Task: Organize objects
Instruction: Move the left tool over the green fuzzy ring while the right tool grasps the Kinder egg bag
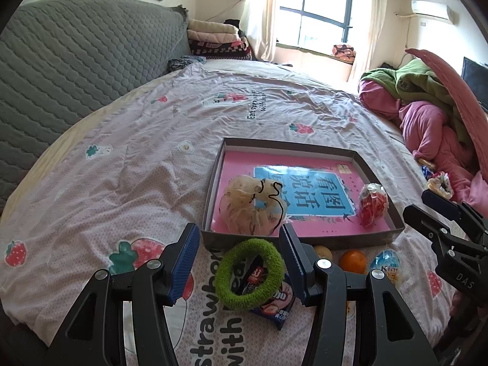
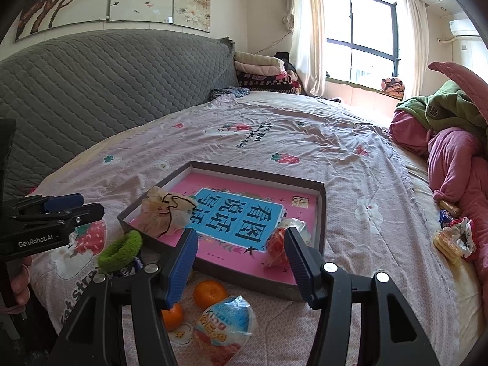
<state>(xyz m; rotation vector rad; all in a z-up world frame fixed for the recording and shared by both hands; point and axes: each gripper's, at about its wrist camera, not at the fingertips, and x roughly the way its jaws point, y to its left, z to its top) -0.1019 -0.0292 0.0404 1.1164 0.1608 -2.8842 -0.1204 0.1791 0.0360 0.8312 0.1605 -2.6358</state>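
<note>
A: Why did we hold the left gripper [image 1: 239, 260] spread wide at lower centre?
B: To straddle the green scrunchie [image 1: 249, 274], lying on a snack packet [image 1: 274, 305] just below the box [image 1: 305, 238].
A: And the right gripper [image 2: 241, 259]?
B: We kept it wide and empty above the oranges [image 2: 210, 294].

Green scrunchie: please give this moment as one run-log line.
left gripper: open, around green scrunchie | right gripper: open, empty | shallow box: beige scrunchie, red packet

Shallow grey box [image 1: 305, 238] holding beige scrunchie [image 1: 250, 207], red wrapped item [image 1: 372, 204], green scrunchie [image 1: 250, 274] lying just outside
</note>
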